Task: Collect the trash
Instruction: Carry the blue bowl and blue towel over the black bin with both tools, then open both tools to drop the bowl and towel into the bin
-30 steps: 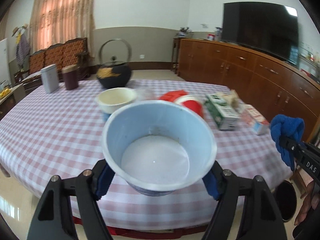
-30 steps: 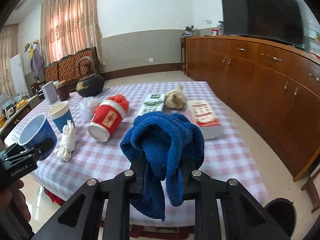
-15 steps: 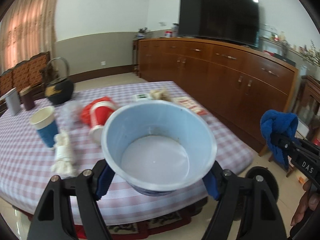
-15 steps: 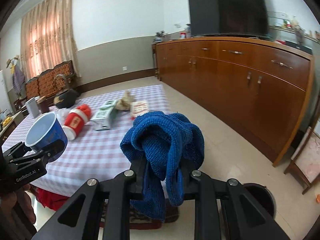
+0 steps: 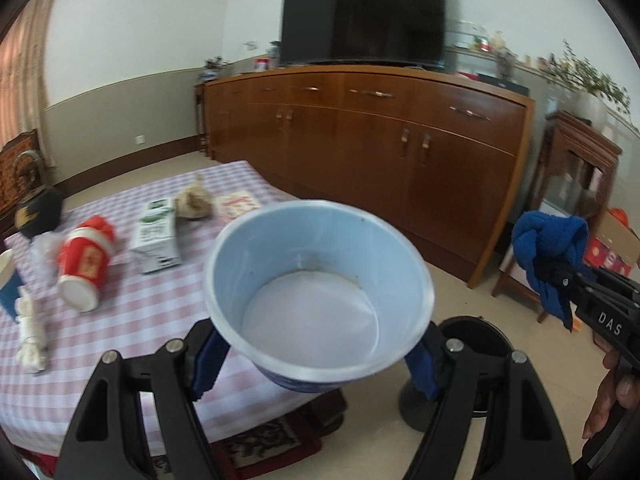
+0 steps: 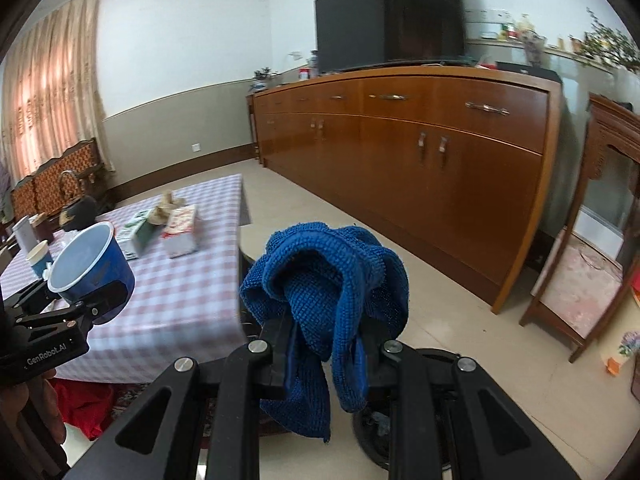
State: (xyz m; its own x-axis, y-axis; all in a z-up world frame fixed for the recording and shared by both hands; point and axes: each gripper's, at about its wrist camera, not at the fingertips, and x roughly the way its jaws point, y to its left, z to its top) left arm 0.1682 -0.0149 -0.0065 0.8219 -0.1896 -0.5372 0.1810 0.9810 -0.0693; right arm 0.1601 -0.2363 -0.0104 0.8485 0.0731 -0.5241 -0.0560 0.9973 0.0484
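My left gripper (image 5: pixel 316 360) is shut on an empty blue paper bowl (image 5: pixel 318 300), held in the air past the table's right edge; it also shows in the right wrist view (image 6: pixel 90 268). My right gripper (image 6: pixel 328 332) is shut on a crumpled blue cloth (image 6: pixel 328 280), also seen in the left wrist view (image 5: pixel 550 252). A round black trash bin (image 5: pixel 476 368) stands on the floor below both grippers; its rim shows under the cloth (image 6: pixel 424 412). Left on the checked table (image 5: pixel 132 308) are a red cup (image 5: pixel 86 264) lying down, a milk carton (image 5: pixel 156 236), a crumpled paper wad (image 5: pixel 194 204) and a white tissue twist (image 5: pixel 30 336).
A long wooden sideboard (image 6: pixel 420 164) with a TV (image 6: pixel 388 20) runs along the right wall. A small wooden stand (image 6: pixel 592 240) is at far right. A black kettle (image 5: pixel 38 210) and a blue cup (image 6: pixel 38 260) stand on the table's far side. A flat red-and-white box (image 6: pixel 180 228) lies near the carton.
Both grippers have swung right, away from over the table toward the floor by the sideboard. The trash bin has come into fuller view below them. Both holds are unchanged.
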